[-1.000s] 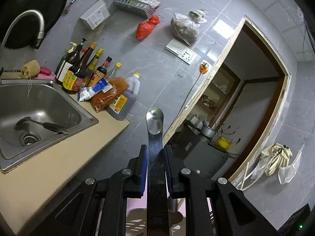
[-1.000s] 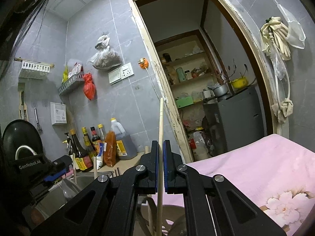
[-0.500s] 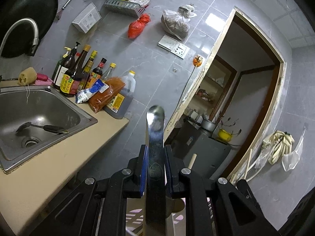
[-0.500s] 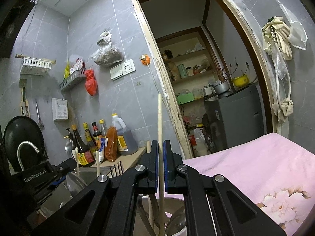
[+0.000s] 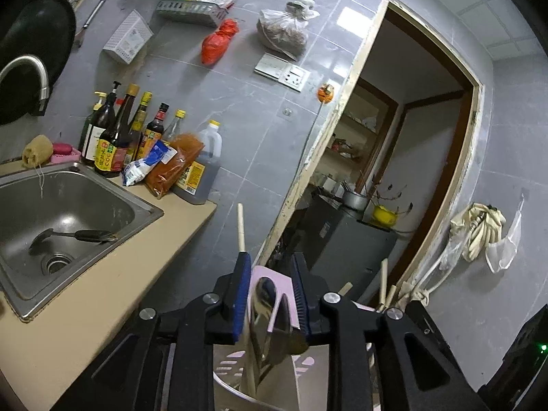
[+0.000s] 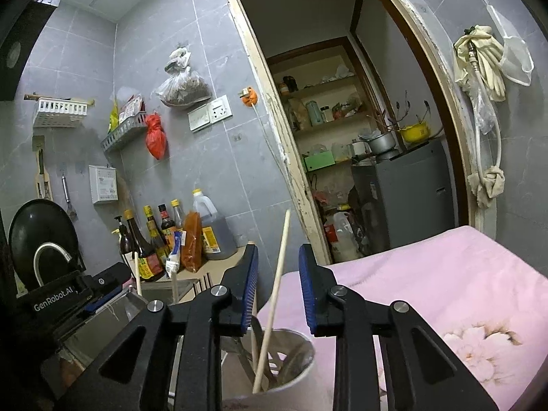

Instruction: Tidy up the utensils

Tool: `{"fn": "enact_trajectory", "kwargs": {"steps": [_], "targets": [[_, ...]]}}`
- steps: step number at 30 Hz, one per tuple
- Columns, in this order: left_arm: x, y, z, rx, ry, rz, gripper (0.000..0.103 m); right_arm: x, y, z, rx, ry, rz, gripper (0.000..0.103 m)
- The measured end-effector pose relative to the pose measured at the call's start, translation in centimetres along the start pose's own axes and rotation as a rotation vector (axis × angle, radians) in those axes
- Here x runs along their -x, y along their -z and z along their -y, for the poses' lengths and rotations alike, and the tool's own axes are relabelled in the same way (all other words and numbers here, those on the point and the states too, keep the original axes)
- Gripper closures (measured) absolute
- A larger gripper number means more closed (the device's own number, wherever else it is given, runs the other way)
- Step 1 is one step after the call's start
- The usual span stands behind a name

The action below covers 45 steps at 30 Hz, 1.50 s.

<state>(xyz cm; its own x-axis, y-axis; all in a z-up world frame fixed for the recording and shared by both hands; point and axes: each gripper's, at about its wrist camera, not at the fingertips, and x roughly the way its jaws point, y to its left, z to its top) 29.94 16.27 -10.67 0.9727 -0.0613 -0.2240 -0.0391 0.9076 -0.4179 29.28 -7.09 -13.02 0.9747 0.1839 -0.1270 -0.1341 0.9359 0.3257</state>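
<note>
A white utensil holder (image 6: 291, 373) with pink slots (image 5: 236, 363) stands just below both grippers. My left gripper (image 5: 270, 287) is open; a metal spoon (image 5: 265, 311) leans free between its jaws, down in the holder. My right gripper (image 6: 278, 286) is open; a wooden chopstick (image 6: 274, 304) stands tilted in the holder between its jaws, touching neither. Other chopsticks (image 5: 383, 284) stick up from the holder. A dark ladle (image 5: 75, 236) lies in the steel sink (image 5: 144, 205).
Sauce bottles (image 5: 123, 133) and an oil jug (image 5: 202, 167) line the wall behind the sink on the beige counter (image 5: 102, 301). A pink flowered cloth (image 6: 445, 294) covers the surface right of the holder. A doorway (image 6: 359, 137) opens behind.
Both grippers have opened. The spoon has dropped from the left gripper into the holder, and the chopstick has been let go by the right gripper and now leans in the holder.
</note>
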Motion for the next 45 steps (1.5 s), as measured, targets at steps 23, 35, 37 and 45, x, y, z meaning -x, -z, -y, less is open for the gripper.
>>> {"fn": "enact_trajectory", "kwargs": {"steps": [23,35,37,45], "targets": [[7.8,-0.6,6.8,-0.152,-0.033,-0.055,0.034,9.9,-5.6,2.5,0.064,0.047,-0.082,0.041],[16.3,0.1,11.7,-0.21,-0.01,-0.091,0.007,20.0,-9.1,5.0,0.134,0.068,-0.129,0.013],[17.7,0.5,12.2,-0.219,-0.01,-0.103,0.005,21.7,-9.4,5.4,0.146,0.071,-0.141,0.01],[22.8,2.1,13.7,-0.256,-0.014,-0.133,0.004,27.9,-10.2,6.9,0.169,0.084,-0.184,0.002]]}}
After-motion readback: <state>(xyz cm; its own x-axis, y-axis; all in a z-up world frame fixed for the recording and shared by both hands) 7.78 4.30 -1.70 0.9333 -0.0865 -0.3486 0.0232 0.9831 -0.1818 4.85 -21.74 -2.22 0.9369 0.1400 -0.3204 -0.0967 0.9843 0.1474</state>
